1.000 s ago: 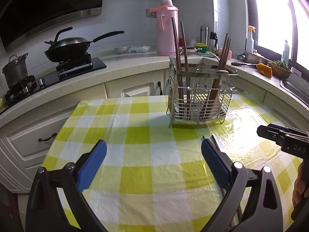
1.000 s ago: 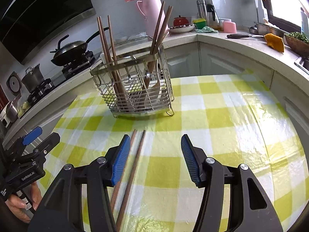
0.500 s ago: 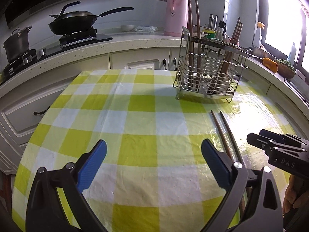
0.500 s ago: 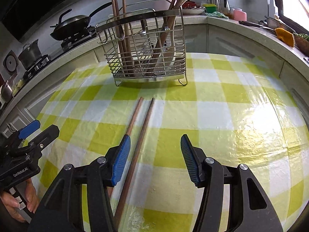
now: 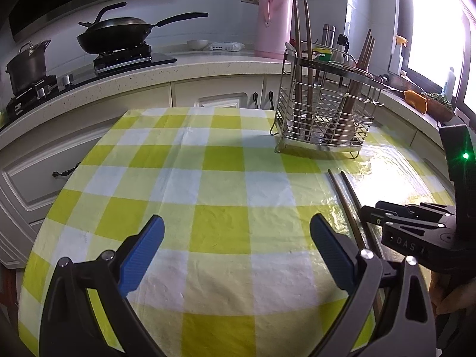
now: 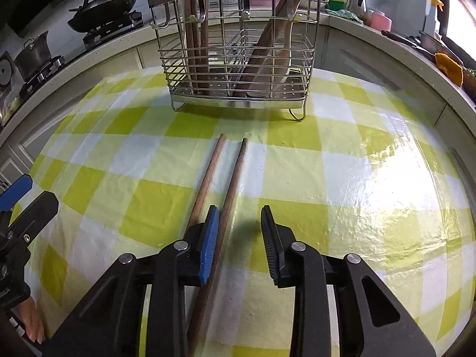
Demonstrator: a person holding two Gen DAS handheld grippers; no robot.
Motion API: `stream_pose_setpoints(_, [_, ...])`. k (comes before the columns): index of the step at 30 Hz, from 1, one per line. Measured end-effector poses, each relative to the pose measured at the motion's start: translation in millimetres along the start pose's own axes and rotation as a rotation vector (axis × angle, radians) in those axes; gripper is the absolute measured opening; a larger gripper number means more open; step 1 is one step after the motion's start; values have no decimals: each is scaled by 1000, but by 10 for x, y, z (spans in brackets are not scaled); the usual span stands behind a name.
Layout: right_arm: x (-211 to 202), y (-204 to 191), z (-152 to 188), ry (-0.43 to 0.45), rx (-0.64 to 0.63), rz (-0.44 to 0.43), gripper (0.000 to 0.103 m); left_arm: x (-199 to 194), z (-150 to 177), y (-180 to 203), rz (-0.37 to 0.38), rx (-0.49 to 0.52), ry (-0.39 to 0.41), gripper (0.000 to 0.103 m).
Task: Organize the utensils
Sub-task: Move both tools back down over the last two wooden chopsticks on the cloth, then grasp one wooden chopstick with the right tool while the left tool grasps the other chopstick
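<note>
Two brown wooden chopsticks (image 6: 221, 184) lie side by side on the yellow-checked tablecloth (image 6: 342, 178), pointing at a wire utensil rack (image 6: 238, 56) that holds more chopsticks upright. My right gripper (image 6: 239, 232) is open and low over the near half of the pair; the right chopstick runs between its fingers, the left one passes under the left finger. My left gripper (image 5: 236, 253) is open and empty above the cloth, left of the chopsticks (image 5: 345, 196). The rack (image 5: 324, 110) stands at the back right in the left wrist view.
A kitchen counter (image 5: 148, 71) wraps round the table, with a wok (image 5: 119, 34), a pot (image 5: 26, 65) and a pink thermos (image 5: 272, 17). The right gripper's body (image 5: 416, 229) shows at the right edge of the left wrist view.
My right gripper has dropped lower and moved forward and left over the chopsticks, so one now lies between its fingers. My left gripper has drawn back slightly.
</note>
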State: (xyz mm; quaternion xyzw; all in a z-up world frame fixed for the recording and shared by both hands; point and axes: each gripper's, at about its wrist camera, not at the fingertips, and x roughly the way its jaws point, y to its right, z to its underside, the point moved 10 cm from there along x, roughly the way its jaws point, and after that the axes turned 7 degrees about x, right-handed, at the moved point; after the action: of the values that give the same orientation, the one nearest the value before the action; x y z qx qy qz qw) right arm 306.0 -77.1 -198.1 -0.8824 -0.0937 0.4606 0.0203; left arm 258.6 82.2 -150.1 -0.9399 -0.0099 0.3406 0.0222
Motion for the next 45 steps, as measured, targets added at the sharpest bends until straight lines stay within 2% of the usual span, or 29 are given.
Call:
stream_pose_setpoints(6, [68, -64, -30, -10, -31, 40, 25, 17, 42, -27, 3, -7, -12, 95])
stream_pose_setpoints(9, [69, -84, -28, -10, -46, 48, 9, 25, 48, -3, 9, -6, -19, 95])
stream_pose_setpoints(20, [-110, 285, 75, 17, 32, 11, 6, 209, -16, 498, 104, 38, -102, 94])
stream_pose_setpoints(22, [-159, 408, 81, 23, 54, 11, 6, 253, -51, 634, 109, 60, -114, 90])
stream_pose_setpoints(29, [-279, 754, 85, 42, 114, 2, 6, 495, -84, 1132, 138, 135, -176, 71])
stream_pose_setpoints(33, [-309, 867, 89, 46, 136, -8, 6, 657, -75, 1290, 151, 134, -221, 54])
stream_pose_setpoints(36, [-314, 880, 93, 48, 145, -19, 6, 752, -41, 1362, 134, 154, -245, 48])
stream_pose_setpoints(40, [-303, 868, 102, 47, 147, -33, 6, 794, -44, 1417, 107, 188, -234, 39])
stream_pose_setpoints(45, [-239, 844, 120, 27, 140, -41, 6, 767, -32, 1500, 125, 232, -233, 9])
